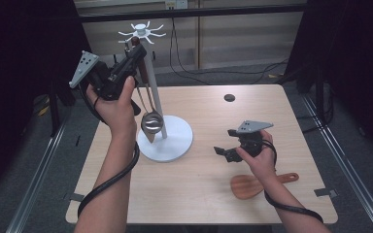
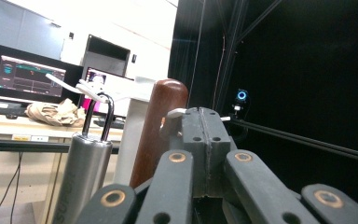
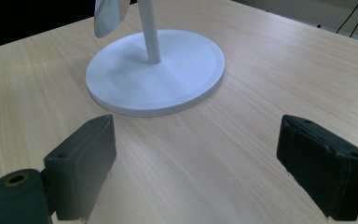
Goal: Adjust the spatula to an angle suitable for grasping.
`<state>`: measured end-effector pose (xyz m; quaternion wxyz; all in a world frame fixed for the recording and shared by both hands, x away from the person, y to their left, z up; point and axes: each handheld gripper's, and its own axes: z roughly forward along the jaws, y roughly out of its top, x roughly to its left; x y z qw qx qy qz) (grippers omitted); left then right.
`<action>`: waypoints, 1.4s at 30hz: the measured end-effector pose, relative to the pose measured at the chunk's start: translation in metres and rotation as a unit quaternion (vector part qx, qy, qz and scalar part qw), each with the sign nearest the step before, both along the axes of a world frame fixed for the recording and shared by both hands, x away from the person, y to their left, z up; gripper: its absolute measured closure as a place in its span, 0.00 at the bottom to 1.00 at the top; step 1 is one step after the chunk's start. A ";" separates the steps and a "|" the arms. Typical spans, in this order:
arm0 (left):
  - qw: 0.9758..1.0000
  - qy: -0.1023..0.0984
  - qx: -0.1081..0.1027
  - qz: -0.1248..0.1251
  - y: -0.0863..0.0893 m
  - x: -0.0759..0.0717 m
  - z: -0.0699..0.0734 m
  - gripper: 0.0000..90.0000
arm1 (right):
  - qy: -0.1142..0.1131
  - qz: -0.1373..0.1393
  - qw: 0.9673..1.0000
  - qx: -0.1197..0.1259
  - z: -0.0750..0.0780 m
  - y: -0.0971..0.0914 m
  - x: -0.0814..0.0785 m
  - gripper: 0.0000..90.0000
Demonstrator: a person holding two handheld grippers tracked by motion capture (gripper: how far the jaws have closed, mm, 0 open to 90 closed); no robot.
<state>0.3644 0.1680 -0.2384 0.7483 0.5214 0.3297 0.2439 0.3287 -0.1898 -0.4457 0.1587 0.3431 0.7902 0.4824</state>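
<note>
- The brown wooden handle [image 2: 161,126] is smooth and round-topped, beside the left gripper [image 1: 135,52], whose jaws are pressed together.
- The white stand [image 1: 166,141] holds a shiny ladle [image 1: 151,122].
- The right gripper [image 1: 227,153] is spread wide, holding nothing.

Wooden table [image 1: 199,194], grey floor [image 1: 43,189], black curtains [image 1: 359,58], perhaps monitors [image 2: 30,74] behind

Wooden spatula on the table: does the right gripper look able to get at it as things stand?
Probably yes. The wooden spatula lies flat near the table's front edge, just behind the right gripper, whose fingers stand wide open and empty. The hand would have to pull back and turn; its own wrist partly covers the spatula.
</note>
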 end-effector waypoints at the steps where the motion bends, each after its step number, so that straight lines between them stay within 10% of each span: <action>1: 1.000 0.000 0.000 0.001 0.000 0.000 0.000 1.00 | -0.001 0.000 1.000 -0.001 0.000 0.000 0.000 0.12; 42: 1.000 0.007 -0.006 0.005 0.006 0.002 -0.001 1.00 | -0.004 0.005 1.000 -0.007 0.000 0.000 -0.003 0.12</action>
